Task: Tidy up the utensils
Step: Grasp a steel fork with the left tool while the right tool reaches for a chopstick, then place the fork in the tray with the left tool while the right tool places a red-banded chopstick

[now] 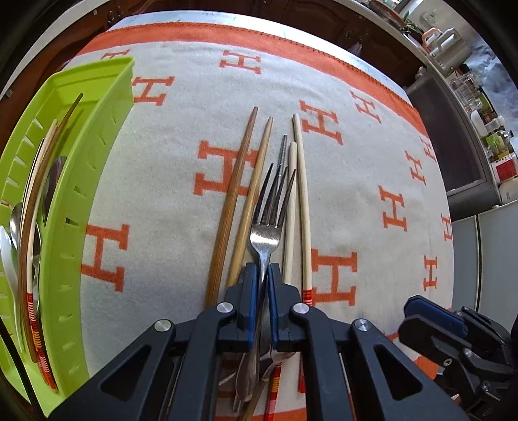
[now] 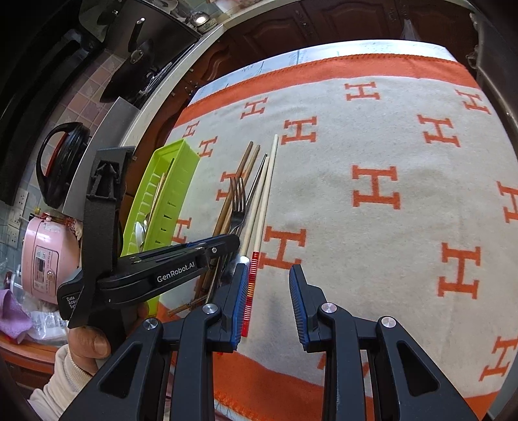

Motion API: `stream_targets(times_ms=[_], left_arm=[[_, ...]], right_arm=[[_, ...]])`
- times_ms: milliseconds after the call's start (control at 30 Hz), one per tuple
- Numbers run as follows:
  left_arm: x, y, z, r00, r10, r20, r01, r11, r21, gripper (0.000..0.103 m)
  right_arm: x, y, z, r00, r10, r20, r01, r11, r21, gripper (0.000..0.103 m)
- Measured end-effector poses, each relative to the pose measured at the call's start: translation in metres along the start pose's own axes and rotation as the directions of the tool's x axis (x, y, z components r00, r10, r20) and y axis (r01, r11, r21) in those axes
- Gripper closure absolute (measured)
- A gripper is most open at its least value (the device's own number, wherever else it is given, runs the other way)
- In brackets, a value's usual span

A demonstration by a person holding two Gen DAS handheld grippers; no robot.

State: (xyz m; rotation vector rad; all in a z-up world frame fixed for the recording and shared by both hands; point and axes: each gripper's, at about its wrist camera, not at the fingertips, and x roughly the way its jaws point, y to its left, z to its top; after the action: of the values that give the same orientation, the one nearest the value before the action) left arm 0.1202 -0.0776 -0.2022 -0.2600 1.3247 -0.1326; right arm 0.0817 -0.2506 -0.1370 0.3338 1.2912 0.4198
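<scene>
Fork (image 1: 264, 238) pinched in left hand-held gripper (image 1: 263, 270); right hand-held gripper (image 2: 266, 275) part-open, empty.

A beige blanket (image 2: 372, 226) with orange H marks covers the worktop. At left in the right wrist view stand a pink cooker (image 2: 45, 256) and a black kettle (image 2: 63, 162).

- Spread over the table, a grey blanket (image 2: 372, 155) with orange border and orange H letters.
- Behind it, dark brown wooden cabinet doors (image 2: 310, 22).
- Along one side, a pale countertop (image 2: 162, 94) bearing a black pan (image 2: 129, 71) and a pink rice cooker (image 2: 45, 256).
- Bright daylight from a window (image 1: 485, 74) near cluttered shelves (image 1: 485, 129).
</scene>
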Motion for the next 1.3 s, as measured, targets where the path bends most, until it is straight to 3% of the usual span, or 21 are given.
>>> stream_targets(times_ms=[167, 500, 767, 1033, 1200, 1300], left_arm=[[-0.01, 0.003, -0.001, 0.999, 0.029, 0.035, -0.029, 1.0, -0.006, 0.1], [-0.081, 0.025, -0.006, 0.997, -0.01, 0.082, 0.008, 1.0, 0.014, 0.1], [-0.103, 0.041, -0.011, 0.994, -0.02, 0.108, 0.016, 0.999, 0.04, 0.1], [-0.155, 0.059, -0.02, 0.974, -0.067, 0.216, 0.053, 0.996, 0.071, 0.101], [-0.191, 0.08, -0.028, 0.956, -0.074, 0.283, 0.056, 0.996, 0.068, 0.101], [-0.208, 0.096, -0.033, 0.948, -0.072, 0.31, 0.058, 0.997, 0.055, 0.101]], right_arm=[[0.02, 0.0, 0.005, 0.999, 0.007, -0.035, -0.007, 1.0, -0.005, 0.077], [0.051, 0.006, 0.014, 0.998, -0.022, -0.063, 0.023, 1.0, 0.016, 0.077], [0.072, 0.025, 0.023, 0.996, -0.074, -0.059, 0.074, 0.997, 0.006, 0.077], [0.084, 0.035, 0.027, 0.988, -0.156, -0.021, 0.156, 0.988, -0.011, 0.078], [0.091, 0.046, 0.029, 0.968, -0.251, 0.017, 0.251, 0.967, -0.045, 0.095], [0.091, 0.047, 0.028, 0.963, -0.269, 0.027, 0.269, 0.963, -0.032, 0.097]])
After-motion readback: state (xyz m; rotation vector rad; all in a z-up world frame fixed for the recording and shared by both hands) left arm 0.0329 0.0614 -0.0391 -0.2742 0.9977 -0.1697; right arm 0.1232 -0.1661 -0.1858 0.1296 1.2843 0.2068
